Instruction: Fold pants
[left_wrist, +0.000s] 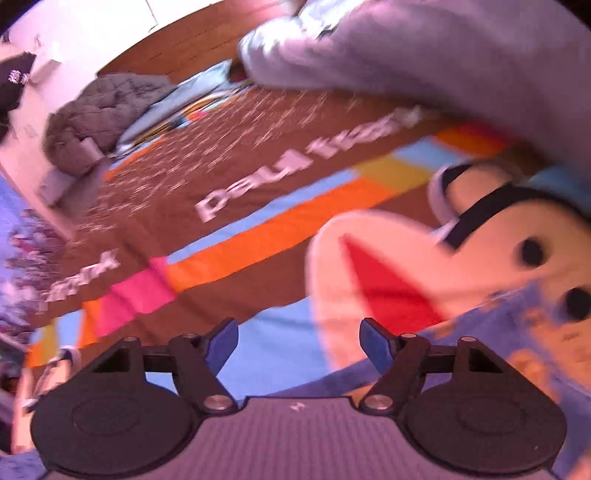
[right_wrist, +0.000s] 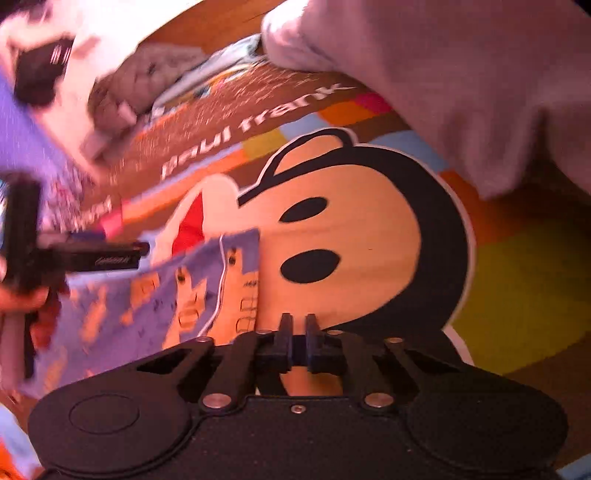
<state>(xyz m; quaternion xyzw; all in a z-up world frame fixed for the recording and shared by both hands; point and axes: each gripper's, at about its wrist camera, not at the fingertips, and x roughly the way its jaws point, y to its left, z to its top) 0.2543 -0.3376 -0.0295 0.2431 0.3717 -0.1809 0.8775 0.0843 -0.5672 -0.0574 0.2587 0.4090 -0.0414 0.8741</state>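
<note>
Hovering nearest, the right gripper (right_wrist: 299, 325) has its fingers nearly together, with nothing visibly pinched between them. The left gripper (left_wrist: 299, 343) is spread apart and empty. Just past them, the blue-and-orange pants (right_wrist: 155, 295) lie on the cartoon-face blanket (right_wrist: 517, 288), left of the face; farther off there's a grey bundle (left_wrist: 107, 107).

Free room and obstacles. Ahead of the right tool (right_wrist: 299, 326) the printed blanket (right_wrist: 524, 280) lies flat and bare. The patterned pants (right_wrist: 159, 295) cover the near left, with the left tool (right_wrist: 138, 254) just above their far edge. A bulky pale garment (right_wrist: 461, 81) blocks the far right; a grey quilted heap (left_wrist: 107, 110) blocks the far left.
</note>
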